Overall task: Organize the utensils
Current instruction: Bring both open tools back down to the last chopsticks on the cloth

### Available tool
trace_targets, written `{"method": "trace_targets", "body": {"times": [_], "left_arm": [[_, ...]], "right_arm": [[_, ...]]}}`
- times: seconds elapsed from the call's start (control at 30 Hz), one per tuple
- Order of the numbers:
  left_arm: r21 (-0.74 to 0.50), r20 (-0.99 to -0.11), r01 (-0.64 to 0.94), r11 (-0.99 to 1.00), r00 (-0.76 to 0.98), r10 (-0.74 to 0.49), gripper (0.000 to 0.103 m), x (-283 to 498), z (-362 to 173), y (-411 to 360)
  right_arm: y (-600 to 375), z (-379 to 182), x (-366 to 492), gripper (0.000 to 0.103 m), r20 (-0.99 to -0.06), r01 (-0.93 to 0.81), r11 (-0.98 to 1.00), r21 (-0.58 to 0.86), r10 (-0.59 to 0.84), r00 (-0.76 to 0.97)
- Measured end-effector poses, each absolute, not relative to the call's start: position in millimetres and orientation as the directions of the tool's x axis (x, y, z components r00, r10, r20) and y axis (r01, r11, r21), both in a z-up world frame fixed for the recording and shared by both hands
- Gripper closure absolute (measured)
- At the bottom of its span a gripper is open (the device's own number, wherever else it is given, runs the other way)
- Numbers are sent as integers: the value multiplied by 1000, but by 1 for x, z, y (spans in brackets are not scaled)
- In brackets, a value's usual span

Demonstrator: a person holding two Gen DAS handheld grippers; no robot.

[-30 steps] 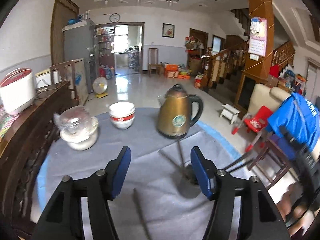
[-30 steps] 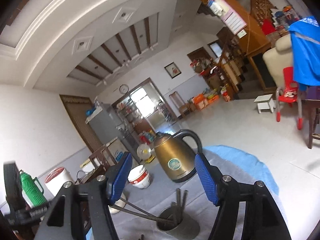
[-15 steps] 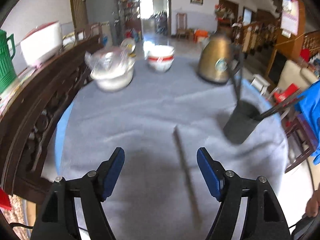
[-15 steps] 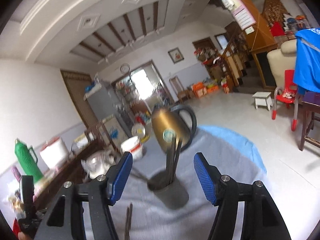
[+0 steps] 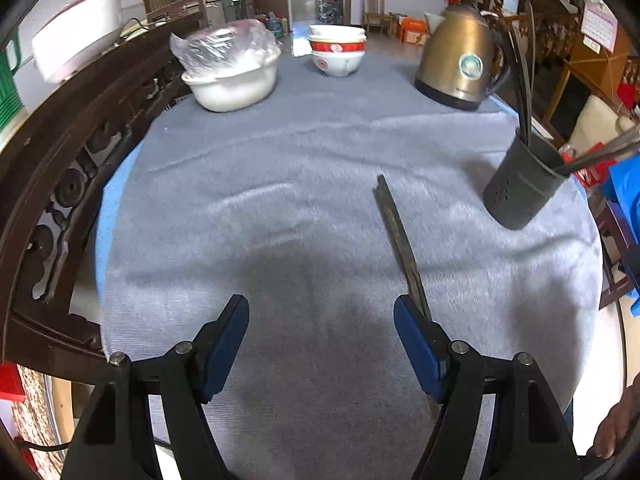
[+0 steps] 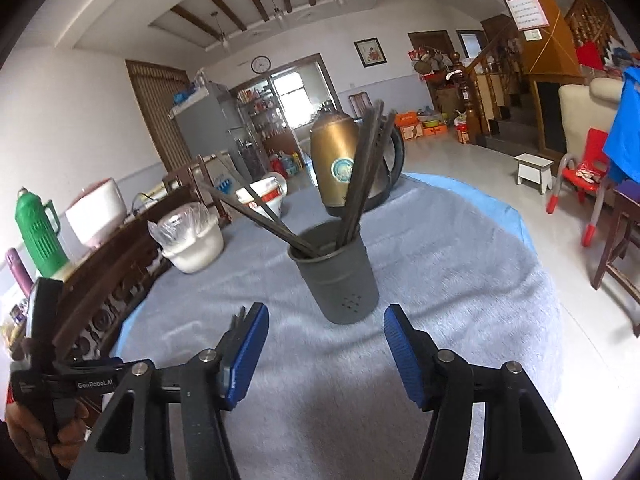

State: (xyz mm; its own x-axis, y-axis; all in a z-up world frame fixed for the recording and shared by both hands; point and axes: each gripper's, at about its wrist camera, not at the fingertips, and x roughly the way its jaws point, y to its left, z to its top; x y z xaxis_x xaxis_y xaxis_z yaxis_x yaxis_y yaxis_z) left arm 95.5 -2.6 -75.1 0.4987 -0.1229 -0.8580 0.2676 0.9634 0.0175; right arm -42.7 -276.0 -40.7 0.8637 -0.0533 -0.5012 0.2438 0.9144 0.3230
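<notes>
One dark utensil holder [image 6: 335,276] stands on the grey-covered counter [image 5: 280,208], just ahead of the right hand-held gripper [image 6: 325,354] and ahead and to the right of the left hand-held gripper [image 5: 321,340]. It holds several dark chopsticks [image 6: 362,176]; an exact count cannot be made. One loose pair of chopsticks [image 5: 400,240] lies flat on the cloth, its near end running under the left gripper's right finger. Farther ahead stand one bronze kettle [image 5: 460,60], one stack of bowls [image 5: 338,50] and one white plastic-covered basin [image 5: 232,76]. The left gripper's jaws are wide and empty; the right gripper's jaws are closing with nothing between them. Compared with a second ago, both views have tipped downward and the holder appears nearer the right gripper.
</notes>
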Motion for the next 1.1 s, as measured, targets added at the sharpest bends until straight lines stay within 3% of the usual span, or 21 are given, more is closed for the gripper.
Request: {"method": "trace_targets", "body": {"times": [1.1], "left_arm": [[-15, -941, 296, 955, 320, -114, 27, 118, -140, -44]], "right_arm": [[-297, -75, -26, 39, -577, 293, 875, 385, -20, 817]]}}
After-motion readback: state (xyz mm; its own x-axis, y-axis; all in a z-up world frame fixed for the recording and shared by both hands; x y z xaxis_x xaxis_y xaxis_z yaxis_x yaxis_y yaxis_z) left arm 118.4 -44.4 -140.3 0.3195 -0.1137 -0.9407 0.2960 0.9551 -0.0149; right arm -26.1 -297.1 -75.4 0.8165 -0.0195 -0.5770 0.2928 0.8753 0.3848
